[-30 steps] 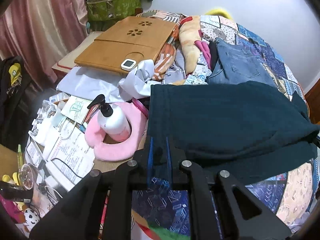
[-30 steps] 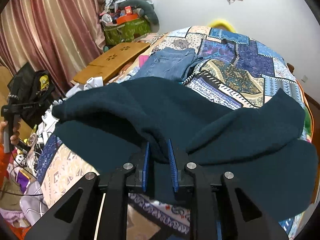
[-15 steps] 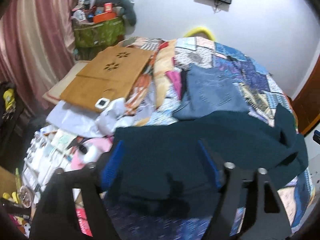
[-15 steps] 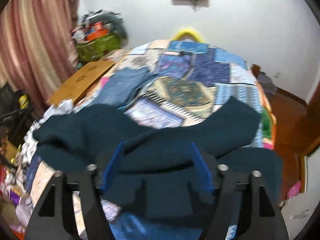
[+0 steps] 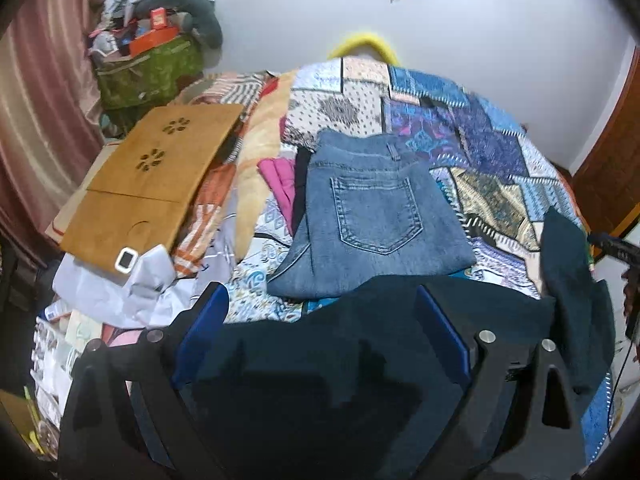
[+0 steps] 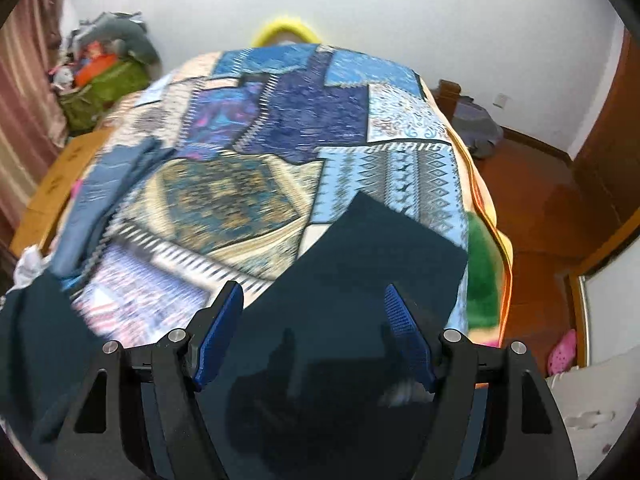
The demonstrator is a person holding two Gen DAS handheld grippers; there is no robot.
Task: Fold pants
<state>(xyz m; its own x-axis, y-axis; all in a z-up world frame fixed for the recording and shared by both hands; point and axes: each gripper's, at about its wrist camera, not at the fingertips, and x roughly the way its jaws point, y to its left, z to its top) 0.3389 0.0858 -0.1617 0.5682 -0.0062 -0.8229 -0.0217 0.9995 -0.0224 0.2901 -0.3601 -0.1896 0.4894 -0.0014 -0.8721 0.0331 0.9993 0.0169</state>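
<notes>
The left gripper (image 5: 320,340) is spreading its blue-padded fingers (image 5: 202,332) wider at this moment, with nothing pinched: the dark teal pants (image 5: 320,380) lie loose beneath and between them, untouched by either pad. The right gripper (image 6: 312,332) likewise stands released, its fingers (image 6: 218,332) well apart over the same cloth, clamping nothing. In the left wrist view the pants fill the lower half of the frame, from about 7 o'clock round to 4 o'clock, with one narrow end (image 5: 568,280) running up at 3 o'clock; in the right wrist view a squared-off end (image 6: 384,248) points toward 1 o'clock on the patchwork bedspread (image 6: 280,128), and more teal cloth shows at 8 o'clock. Just past the pants at 12 o'clock in the left view sits a folded pair of blue jeans (image 5: 372,216), and at 10 o'clock a wooden lap tray (image 5: 152,184) rests at the bed's side. The fabric looks thick, soft and matte, like fleece or knit: probably light, limp, and prone to sag and bunch when lifted, though not slippery against ribbed pads. It should hold a crease poorly, so each fold will likely need smoothing flat. Good places to take hold seem to be the corners or hem edges of the squared end, one per gripper, pinching both layers together so the lower one does not slide free.
</notes>
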